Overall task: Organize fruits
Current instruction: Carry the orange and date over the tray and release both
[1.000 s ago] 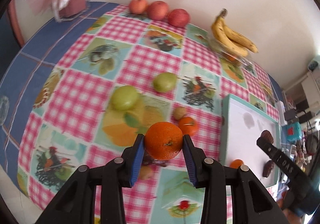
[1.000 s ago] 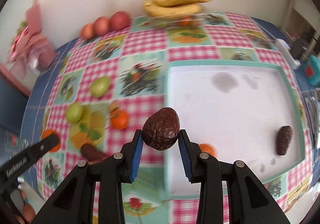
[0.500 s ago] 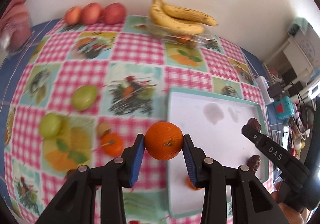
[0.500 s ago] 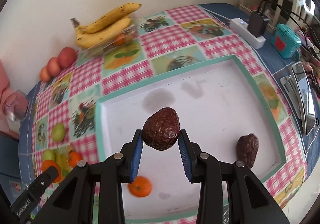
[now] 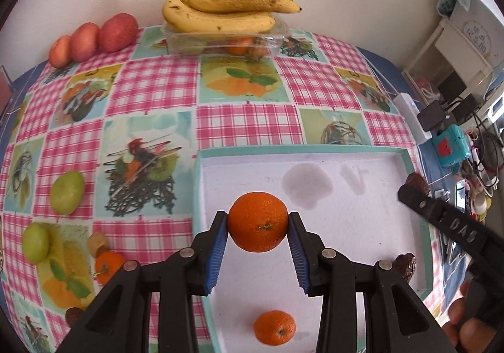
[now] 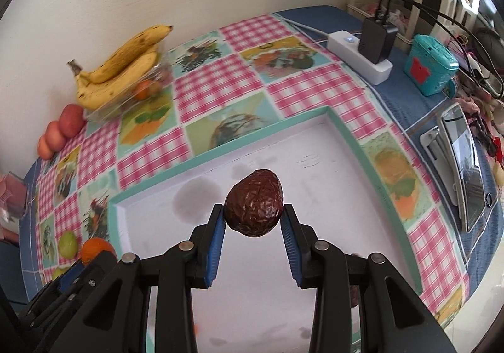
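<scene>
The left gripper (image 5: pixel 257 222) holds an orange (image 5: pixel 257 221) between its two blue pads; the jaws are closed on the fruit from both sides. The orange hangs over the near left part of a white tray (image 5: pixel 346 151) with a turquoise rim, which lies on the counter (image 5: pixel 245 120) with its pink checked cloth. A smaller orange (image 5: pixel 274 327) lies inside the tray, near its front edge. A dark wrinkled fruit (image 5: pixel 405 266) lies in the tray at the right rim.

The right gripper (image 6: pixel 253 211) is closed on a dark brown fruit (image 6: pixel 253 203) with wrinkled skin, pressed between its pads. This fruit is over the middle of the same tray.

Outside the tray, to its left, two green fruits (image 5: pixel 67 192) lie on the cloth, and near them a small orange with a stem (image 5: pixel 108 266) next to a small brownish fruit (image 5: pixel 97 242). At the far edge, against the wall, a bunch of bananas (image 5: pixel 220 14) rests on a clear plastic box (image 5: pixel 220 41). Three red apples (image 5: pixel 94 39) stand in a row to the left of the box. To the right of the tray, a white power strip (image 6: pixel 359 60) and a turquoise box (image 6: pixel 430 68) are on a blue cloth.
</scene>
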`<state>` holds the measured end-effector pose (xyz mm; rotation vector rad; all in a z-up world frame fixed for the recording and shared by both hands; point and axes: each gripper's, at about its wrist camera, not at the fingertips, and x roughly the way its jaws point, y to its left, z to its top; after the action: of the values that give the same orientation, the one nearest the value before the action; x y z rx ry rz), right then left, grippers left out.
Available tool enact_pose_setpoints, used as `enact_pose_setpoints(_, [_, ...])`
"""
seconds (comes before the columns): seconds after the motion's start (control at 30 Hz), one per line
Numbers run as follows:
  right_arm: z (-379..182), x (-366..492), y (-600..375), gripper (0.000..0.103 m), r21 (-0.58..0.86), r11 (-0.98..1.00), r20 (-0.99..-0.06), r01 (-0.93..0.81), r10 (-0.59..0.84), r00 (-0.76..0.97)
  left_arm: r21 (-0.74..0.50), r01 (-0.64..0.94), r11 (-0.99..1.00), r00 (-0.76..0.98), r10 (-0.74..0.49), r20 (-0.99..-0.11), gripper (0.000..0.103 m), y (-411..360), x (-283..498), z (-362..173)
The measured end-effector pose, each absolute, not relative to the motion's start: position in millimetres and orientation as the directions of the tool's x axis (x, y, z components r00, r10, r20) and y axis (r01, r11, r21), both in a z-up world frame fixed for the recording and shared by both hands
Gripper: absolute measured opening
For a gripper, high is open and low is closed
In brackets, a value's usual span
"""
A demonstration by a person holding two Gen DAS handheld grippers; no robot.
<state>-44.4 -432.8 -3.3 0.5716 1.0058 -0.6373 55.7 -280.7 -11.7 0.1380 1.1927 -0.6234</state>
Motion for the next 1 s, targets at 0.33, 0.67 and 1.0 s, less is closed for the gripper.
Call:
enact_pose_setpoints(0.33, [2,-54,-469,0.037,0.141,0.643,-0.886,0.753,-0.257,0.385,-0.205,0.535,0.819,0.219,-0.369,-0.903,0.041,-296,59,-23])
enact_pose_setpoints(0.67, [-9,-59,-485,0.037,0.136,0.625,-0.896,0.769,-0.253,0.364,-0.192,0.540,0.819,0.200,-0.346,-0.917,0.041,-302,54,-35])
enact_pose_setpoints(1.0, [-26,-60,-487,0.037,0.134,0.619,-0.916,0.774,-0.220,0.335,-0.187,0.529,0.828,0.189,-0.329,-0.925,0.041,-301,55,-42])
